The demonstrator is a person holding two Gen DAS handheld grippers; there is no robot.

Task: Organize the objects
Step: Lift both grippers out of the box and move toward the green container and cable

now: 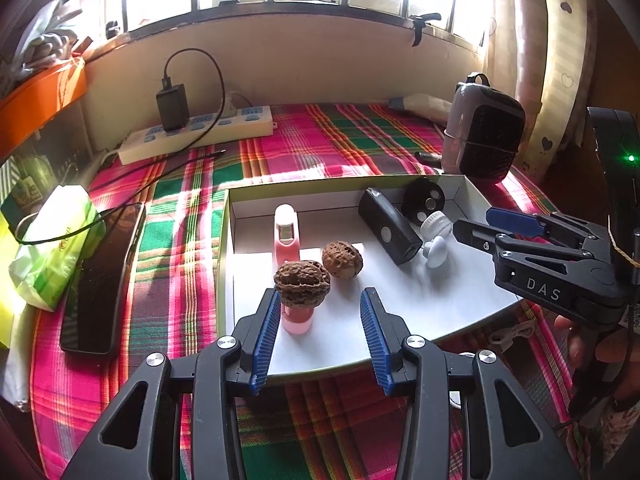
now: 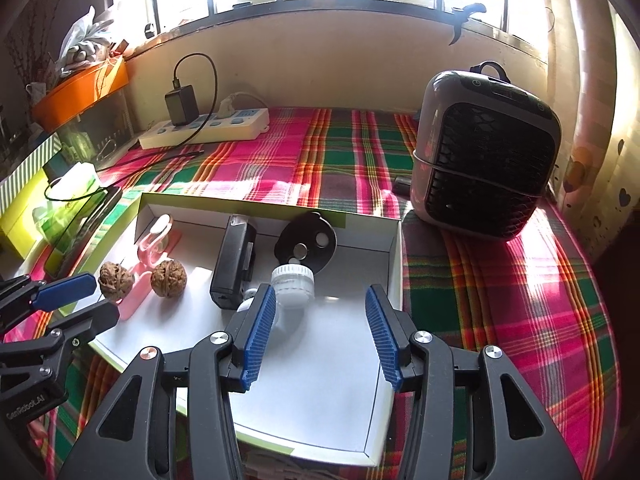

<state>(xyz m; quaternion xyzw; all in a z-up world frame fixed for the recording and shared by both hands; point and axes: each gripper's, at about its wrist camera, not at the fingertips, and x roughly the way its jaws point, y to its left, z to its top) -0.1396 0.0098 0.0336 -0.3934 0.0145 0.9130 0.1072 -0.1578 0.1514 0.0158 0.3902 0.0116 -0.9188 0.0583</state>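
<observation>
1. Leftmost on the plaid-covered tabletop [image 1: 320, 140], outside the box, lie a green tissue pack [image 1: 52, 240] and a dark phone [image 1: 100, 276]; whether they belong to the job I cannot tell.
2. My left tongs [image 1: 320, 320] hover over the near-left part of the white box [image 2: 394, 256], jaws well apart and holding nothing; the nearer walnut [image 1: 302, 282] sits just beyond the left pad.
3. Inside the box, reading across: a pink holder [image 1: 286, 232], with the nearer walnut resting on it and the second walnut [image 1: 343, 259] just beside; a black block [image 1: 388, 228]; a black disc [image 2: 307, 242] propped against the back wall; a white jar [image 2: 293, 280]; and a small white knob [image 1: 436, 248].
4. My right tongs [image 2: 320, 320] hang over the box's right half, jaws spread and empty, the white jar just ahead of the left pad.
5. My judgement: most small items are already gathered in the box, so the task looks well along; what remains is probably tidying.
6. The walnuts look brown, deeply wrinkled and hard, likely to roll.
</observation>
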